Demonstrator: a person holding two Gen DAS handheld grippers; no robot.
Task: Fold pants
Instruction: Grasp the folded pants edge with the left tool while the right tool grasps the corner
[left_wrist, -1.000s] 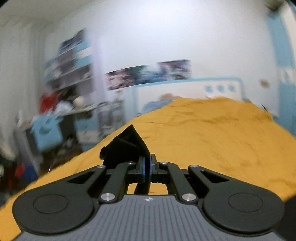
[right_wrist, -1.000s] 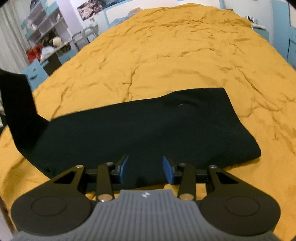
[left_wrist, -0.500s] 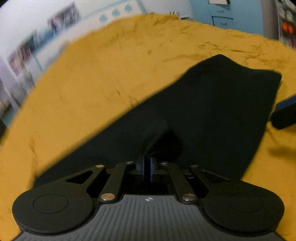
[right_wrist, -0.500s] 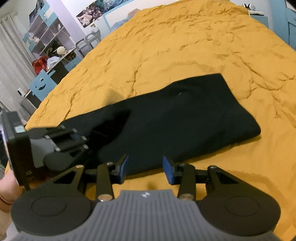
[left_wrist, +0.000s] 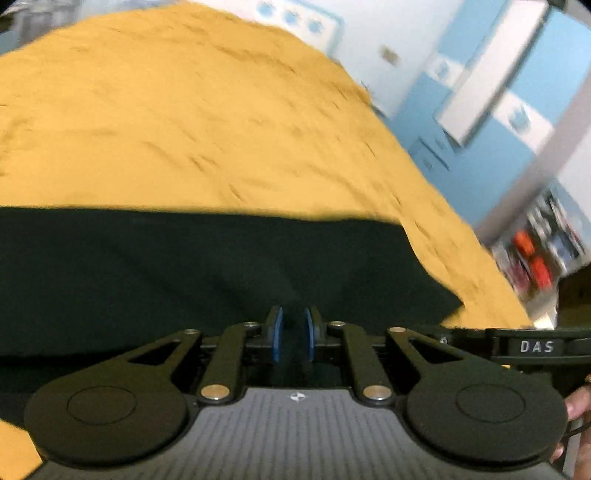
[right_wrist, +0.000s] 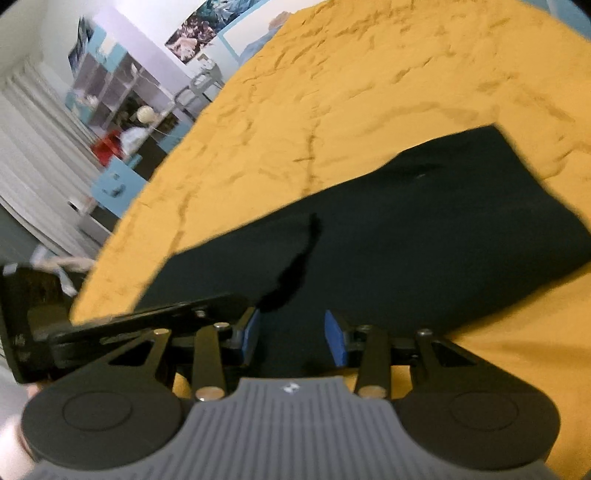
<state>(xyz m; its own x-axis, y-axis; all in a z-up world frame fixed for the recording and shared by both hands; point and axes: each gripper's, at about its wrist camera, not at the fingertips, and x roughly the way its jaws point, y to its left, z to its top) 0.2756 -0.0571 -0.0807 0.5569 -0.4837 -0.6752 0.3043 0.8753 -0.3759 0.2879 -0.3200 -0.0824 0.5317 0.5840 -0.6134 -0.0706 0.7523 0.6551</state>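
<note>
Fingers (left_wrist: 277, 334) parted over flat, folded black pants (left_wrist: 184, 273).

Left gripper (left_wrist: 293, 334) over near edge of black pants (left_wrist: 184, 273), blue pads slightly parted, nothing between; pants flat on orange bed (left_wrist: 184, 122); right gripper (left_wrist: 532, 347) at right edge; blue cabinets (left_wrist: 491, 122) far right, blurred.

Matt black cloth pants (right_wrist: 388, 236) lie on a rumpled, matt mustard cloth bedspread (right_wrist: 369, 92) at twelve o'clock.
</note>
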